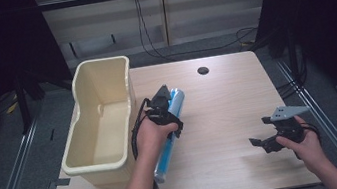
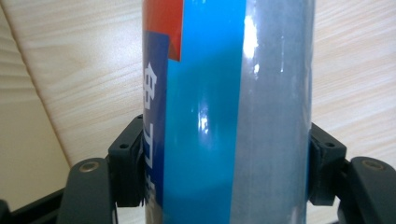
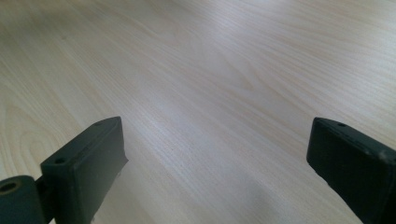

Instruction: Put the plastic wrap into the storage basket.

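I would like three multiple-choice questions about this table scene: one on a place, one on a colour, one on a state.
1. Where does the cream plastic bin stand on the pale wooden table?
A. on its left part
B. on its right part
C. in the middle

2. What is the main colour of the long glossy roll?
A. green
B. blue
C. yellow

3. How are the jaws of the right gripper?
A. shut on the roll
B. shut on nothing
C. open

Answers:
1 A, the high view shows it by the left edge.
2 B, the left gripper clamps a blue wrapper.
3 C, its jaws stand apart over bare wood.
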`<state>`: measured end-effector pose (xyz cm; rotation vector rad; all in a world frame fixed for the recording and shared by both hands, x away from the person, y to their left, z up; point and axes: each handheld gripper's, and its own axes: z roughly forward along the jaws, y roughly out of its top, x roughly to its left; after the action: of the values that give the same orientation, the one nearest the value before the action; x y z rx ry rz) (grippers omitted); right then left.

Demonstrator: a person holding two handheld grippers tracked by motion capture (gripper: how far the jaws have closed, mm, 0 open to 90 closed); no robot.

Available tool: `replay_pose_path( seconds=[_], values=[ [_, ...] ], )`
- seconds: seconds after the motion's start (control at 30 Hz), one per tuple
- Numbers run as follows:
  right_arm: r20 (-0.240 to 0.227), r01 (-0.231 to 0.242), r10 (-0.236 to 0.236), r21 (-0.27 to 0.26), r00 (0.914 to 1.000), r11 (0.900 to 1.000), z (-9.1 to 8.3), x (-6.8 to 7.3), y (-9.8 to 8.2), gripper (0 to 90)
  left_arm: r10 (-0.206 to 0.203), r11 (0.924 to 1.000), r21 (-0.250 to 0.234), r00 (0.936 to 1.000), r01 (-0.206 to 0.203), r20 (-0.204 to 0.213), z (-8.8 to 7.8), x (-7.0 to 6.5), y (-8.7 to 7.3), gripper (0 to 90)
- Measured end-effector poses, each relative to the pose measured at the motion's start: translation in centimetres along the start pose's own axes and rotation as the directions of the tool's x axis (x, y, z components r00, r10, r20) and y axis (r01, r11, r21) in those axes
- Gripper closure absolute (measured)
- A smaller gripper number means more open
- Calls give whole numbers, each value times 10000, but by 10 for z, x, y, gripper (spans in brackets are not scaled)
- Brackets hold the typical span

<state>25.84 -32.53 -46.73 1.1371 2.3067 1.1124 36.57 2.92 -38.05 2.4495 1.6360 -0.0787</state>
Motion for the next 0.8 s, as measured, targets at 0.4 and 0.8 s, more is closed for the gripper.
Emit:
replay_pose_path(
  seconds=[0.4, 0.8],
  values=[
    [-25, -30, 30, -44, 10000, 10000, 0, 0, 0, 41, 102, 9999, -64, 9999, -102, 97, -36, 3, 3, 321],
    [-23, 39, -39, -101, 10000, 9999, 0, -1, 1, 41, 185, 9997, -167, 9987, -177, 468, -71, 10, 1, 322]
  ],
)
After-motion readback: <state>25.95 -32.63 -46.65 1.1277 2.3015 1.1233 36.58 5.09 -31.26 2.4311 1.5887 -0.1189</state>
